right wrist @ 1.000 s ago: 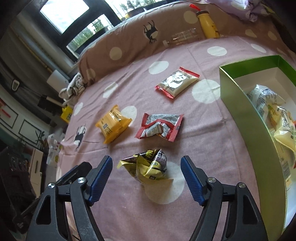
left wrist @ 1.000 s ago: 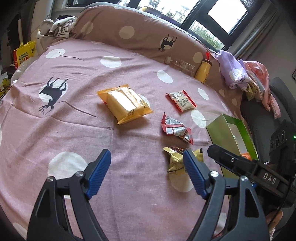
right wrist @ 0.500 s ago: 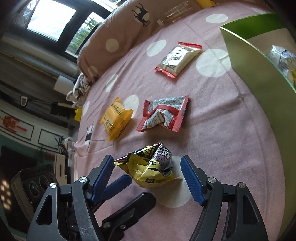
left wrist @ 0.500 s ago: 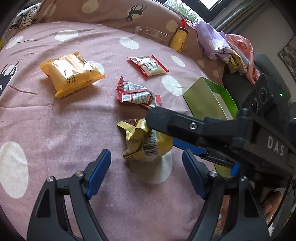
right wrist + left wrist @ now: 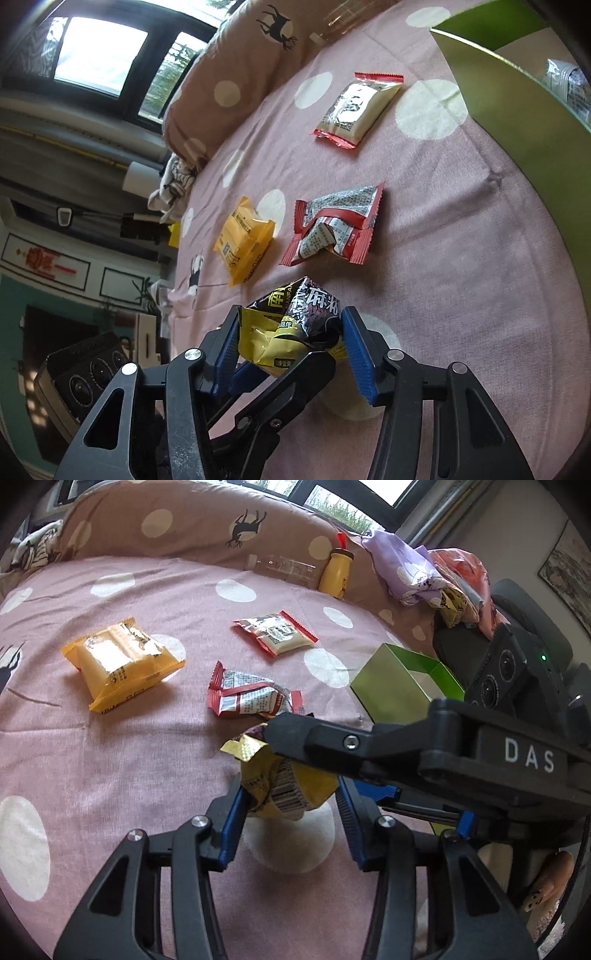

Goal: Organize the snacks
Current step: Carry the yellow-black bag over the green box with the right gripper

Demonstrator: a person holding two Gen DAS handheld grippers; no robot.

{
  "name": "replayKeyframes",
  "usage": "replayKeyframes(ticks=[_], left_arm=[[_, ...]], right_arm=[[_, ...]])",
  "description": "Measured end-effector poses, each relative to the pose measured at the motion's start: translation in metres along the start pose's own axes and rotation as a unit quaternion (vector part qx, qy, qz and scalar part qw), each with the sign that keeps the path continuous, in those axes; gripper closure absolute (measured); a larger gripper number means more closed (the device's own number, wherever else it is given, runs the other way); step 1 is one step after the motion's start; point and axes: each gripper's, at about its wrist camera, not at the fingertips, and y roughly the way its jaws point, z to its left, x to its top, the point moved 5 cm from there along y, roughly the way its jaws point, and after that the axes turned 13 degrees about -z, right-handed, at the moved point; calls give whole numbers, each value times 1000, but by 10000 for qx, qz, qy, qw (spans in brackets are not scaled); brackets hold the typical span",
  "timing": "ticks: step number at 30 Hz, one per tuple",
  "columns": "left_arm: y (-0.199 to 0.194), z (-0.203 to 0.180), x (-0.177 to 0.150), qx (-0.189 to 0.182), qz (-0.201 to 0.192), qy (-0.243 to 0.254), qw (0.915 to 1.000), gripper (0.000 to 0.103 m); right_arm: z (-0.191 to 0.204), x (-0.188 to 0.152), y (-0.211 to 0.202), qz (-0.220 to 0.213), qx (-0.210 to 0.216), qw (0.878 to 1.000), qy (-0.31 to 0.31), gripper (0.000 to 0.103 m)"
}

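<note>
A crumpled yellow and black snack packet (image 5: 284, 790) (image 5: 295, 328) lies on the pink bedspread. Both grippers are closed on it from opposite sides: my left gripper (image 5: 291, 801) and my right gripper (image 5: 291, 336). The right gripper's black arm (image 5: 406, 753) crosses over the packet in the left wrist view. Further off lie a crumpled red and grey packet (image 5: 251, 698) (image 5: 332, 225), a red-edged cream packet (image 5: 277, 633) (image 5: 354, 107) and an orange packet (image 5: 118, 661) (image 5: 243, 240). A green box (image 5: 395, 690) (image 5: 517, 99) stands at the right, with packets inside.
A yellow bottle (image 5: 336, 572) and a clear bottle (image 5: 284, 566) lean against the brown dotted pillow (image 5: 184, 520) at the back. Crumpled bags and cloth (image 5: 424, 572) pile up at the back right. The bed's edge drops off at the left (image 5: 173, 258).
Both grippers moved in on the yellow packet and closed on it. One second ago both stood open and apart from it.
</note>
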Motion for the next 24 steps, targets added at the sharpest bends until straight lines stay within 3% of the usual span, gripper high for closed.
replayKeyframes(ticks=[11,16,24], left_arm=[[-16,-65,36,-377,-490,501,9968,56],[-8,-111,50,-814,-531,938,9908,56],[21,-176,45,-1333,-306,1573,9780,56]], right_arm=[[26,33,-75,-1043,-69,9924,-656,48],[11,55,-123,-1694,-137,9841,-523,48],[-32,72,-175,-2341,-384,9715,-32,48]])
